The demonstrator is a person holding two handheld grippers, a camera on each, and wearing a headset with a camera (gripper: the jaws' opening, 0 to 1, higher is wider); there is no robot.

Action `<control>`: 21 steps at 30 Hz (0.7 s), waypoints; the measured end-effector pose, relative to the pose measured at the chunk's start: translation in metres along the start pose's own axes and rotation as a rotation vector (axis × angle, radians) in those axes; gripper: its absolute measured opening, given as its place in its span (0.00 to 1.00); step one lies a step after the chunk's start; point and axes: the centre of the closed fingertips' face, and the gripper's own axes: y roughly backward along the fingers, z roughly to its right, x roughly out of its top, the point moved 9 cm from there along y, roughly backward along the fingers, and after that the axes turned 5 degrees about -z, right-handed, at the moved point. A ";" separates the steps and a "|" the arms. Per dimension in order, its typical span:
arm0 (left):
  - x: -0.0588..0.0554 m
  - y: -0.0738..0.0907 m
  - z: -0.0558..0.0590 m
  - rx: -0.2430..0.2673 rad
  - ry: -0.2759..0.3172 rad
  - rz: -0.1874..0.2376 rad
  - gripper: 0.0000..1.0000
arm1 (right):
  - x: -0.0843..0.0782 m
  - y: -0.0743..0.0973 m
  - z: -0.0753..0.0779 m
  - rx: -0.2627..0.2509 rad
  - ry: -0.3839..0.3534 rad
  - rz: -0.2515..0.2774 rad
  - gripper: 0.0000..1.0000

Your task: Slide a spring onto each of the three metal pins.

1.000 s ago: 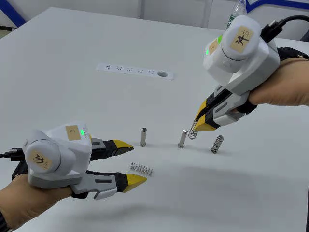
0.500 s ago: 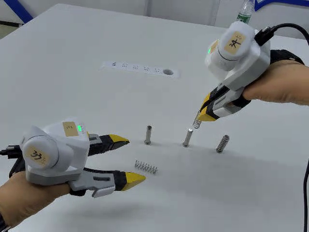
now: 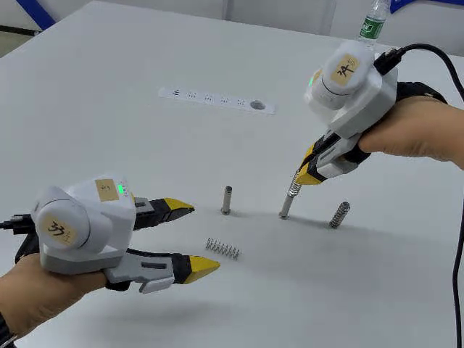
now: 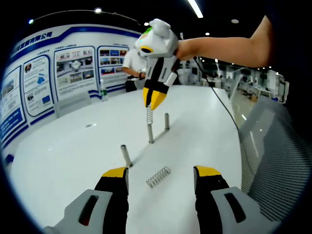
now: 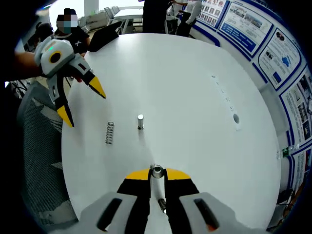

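Note:
My right gripper (image 3: 305,178) is shut on a small steel spring (image 3: 293,189), held upright with its lower end at the top of the middle pin (image 3: 286,208). In the right gripper view the spring (image 5: 156,170) sits between the shut yellow tips. The left pin (image 3: 227,200) stands bare. Right of the middle pin another spring (image 3: 339,214) stands slightly tilted; whether a pin is inside it I cannot tell. A third spring (image 3: 222,249) lies flat on the table just ahead of my left gripper (image 3: 199,239), which is open with nothing between its fingers. In the left gripper view that spring (image 4: 158,176) lies between the jaws.
A white power strip (image 3: 217,100) lies flat on the white table (image 3: 109,109) beyond the pins. A plastic bottle (image 3: 373,25) stands at the far edge. A black cable (image 3: 428,51) trails from the right gripper. An office chair (image 4: 273,156) sits off the table's side.
My right gripper lifted the spring from beside the middle pin and brought it over the pin's top. The left gripper and the loose spring stayed put; the head camera shifted.

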 end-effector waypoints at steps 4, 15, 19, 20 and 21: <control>0.000 0.000 0.001 0.000 -0.001 -0.001 0.54 | 0.001 -0.002 0.000 0.004 -0.001 -0.002 0.11; -0.002 0.002 0.000 0.003 -0.001 -0.005 0.54 | -0.002 -0.009 0.001 0.016 -0.012 -0.021 0.11; -0.001 0.002 0.000 0.003 -0.002 -0.005 0.54 | -0.004 -0.015 0.000 0.023 -0.022 -0.022 0.11; -0.001 0.002 0.000 0.002 -0.002 -0.006 0.54 | -0.005 -0.017 0.000 0.024 -0.026 -0.023 0.11; -0.001 0.002 -0.001 0.003 -0.002 -0.005 0.54 | -0.006 -0.018 0.000 0.025 -0.028 -0.025 0.11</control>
